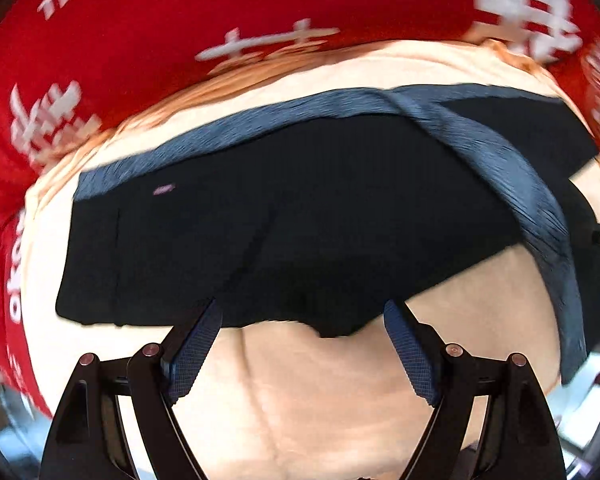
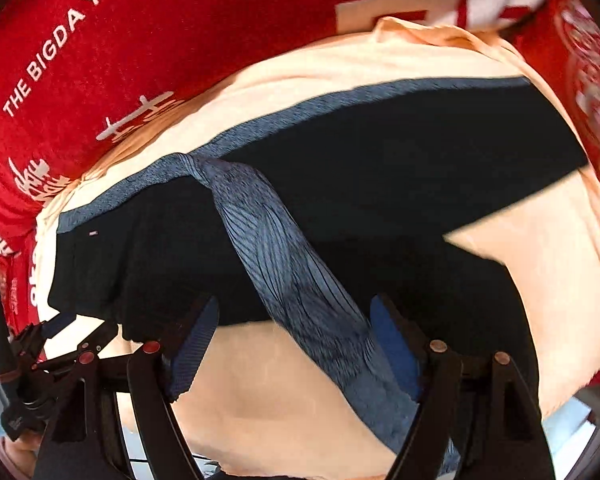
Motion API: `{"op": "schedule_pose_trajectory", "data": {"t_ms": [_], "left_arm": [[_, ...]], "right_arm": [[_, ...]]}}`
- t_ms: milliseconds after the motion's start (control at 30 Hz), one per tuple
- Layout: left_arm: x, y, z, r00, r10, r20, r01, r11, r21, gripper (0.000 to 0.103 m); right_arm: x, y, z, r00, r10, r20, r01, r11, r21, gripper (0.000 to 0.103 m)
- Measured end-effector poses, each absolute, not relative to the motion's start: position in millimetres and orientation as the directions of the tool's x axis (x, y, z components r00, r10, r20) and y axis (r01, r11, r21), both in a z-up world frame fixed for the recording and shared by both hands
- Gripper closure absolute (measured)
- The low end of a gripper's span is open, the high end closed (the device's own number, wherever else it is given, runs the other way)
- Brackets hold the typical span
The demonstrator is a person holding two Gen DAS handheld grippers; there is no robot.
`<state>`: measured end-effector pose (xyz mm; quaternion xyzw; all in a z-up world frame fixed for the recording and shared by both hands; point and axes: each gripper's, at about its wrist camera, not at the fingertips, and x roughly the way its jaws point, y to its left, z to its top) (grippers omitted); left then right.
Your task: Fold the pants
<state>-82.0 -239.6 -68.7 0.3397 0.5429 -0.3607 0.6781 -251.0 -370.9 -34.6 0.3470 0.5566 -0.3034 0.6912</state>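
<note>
The dark pants (image 1: pixel 284 216) lie spread on a peach cloth (image 1: pixel 320 392), which rests on a red cloth with white lettering (image 1: pixel 148 12). A grey-blue waistband (image 2: pixel 296 276) runs along the far edge and bends toward the cameras. The left gripper (image 1: pixel 302 332) hovers at the pants' near edge, jaws released and holding nothing. The right gripper (image 2: pixel 294 328) is spread wide, the waistband lying between its fingers (image 2: pixel 392 344).

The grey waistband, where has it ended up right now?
The waistband runs along the far edge of the black pants on the peach cloth; in the right wrist view one stretch crosses diagonally between the open right gripper fingers.
</note>
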Motion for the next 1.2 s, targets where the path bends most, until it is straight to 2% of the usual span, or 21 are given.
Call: {"op": "schedule_pose_trajectory", "data": {"t_ms": [167, 333, 500, 733, 933, 967, 1000, 1033, 1067, 1100, 1200], "left_arm": [[-108, -253, -56, 0.063, -0.185, -0.981, 0.902, 0.432, -0.024, 0.019], [-143, -284, -60, -0.052, -0.234, -0.971, 0.923, 0.359, -0.136, 0.019], [-188, -325, -91, -0.200, -0.204, -0.958, 0.910, 0.324, -0.259, 0.019], [-229, -349, -118, -0.269, -0.172, -0.947, 0.883, 0.348, -0.314, 0.019], [-242, -354, -125, -0.218, -0.160, -0.963, 0.903, 0.342, -0.261, 0.019], [-244, -355, -125, -0.222, -0.161, -0.962, 0.900, 0.344, -0.266, 0.019], [-244, -357, -124, -0.230, -0.162, -0.960, 0.898, 0.345, -0.273, 0.028], [-243, -358, -123, -0.240, -0.169, -0.956, 0.895, 0.343, -0.285, 0.038], [-244, -361, -120, -0.260, -0.170, -0.951, 0.893, 0.333, -0.304, 0.059], [-244, -365, -117, -0.272, -0.170, -0.947, 0.891, 0.328, -0.315, 0.065], [-237, -375, -103, -0.273, -0.211, -0.939, 0.882, 0.335, -0.332, 0.065]], "right_arm": [[-310, -346, -26, 0.255, -0.040, -0.966, 0.855, 0.477, 0.205, 0.022], [-396, -327, -43, 0.260, -0.013, -0.965, 0.929, 0.277, 0.247, 0.022], [-465, -314, -62, 0.270, 0.000, -0.963, 0.954, 0.136, 0.268, 0.022], [-513, -312, -95, 0.385, 0.064, -0.921, 0.921, 0.036, 0.387, 0.022], [-510, -321, -121, 0.535, 0.128, -0.835, 0.842, -0.006, 0.539, 0.039], [-510, -323, -122, 0.523, 0.134, -0.842, 0.849, -0.003, 0.528, 0.055], [-510, -324, -122, 0.515, 0.144, -0.845, 0.854, -0.008, 0.519, 0.086], [-514, -325, -119, 0.541, 0.149, -0.828, 0.839, -0.033, 0.543, 0.086], [-515, -327, -112, 0.559, 0.142, -0.817, 0.828, -0.042, 0.560, 0.089], [-514, -330, -101, 0.581, 0.133, -0.803, 0.812, -0.030, 0.583, 0.089], [-504, -345, -62, 0.604, 0.105, -0.790, 0.790, 0.058, 0.611, 0.089]]}}
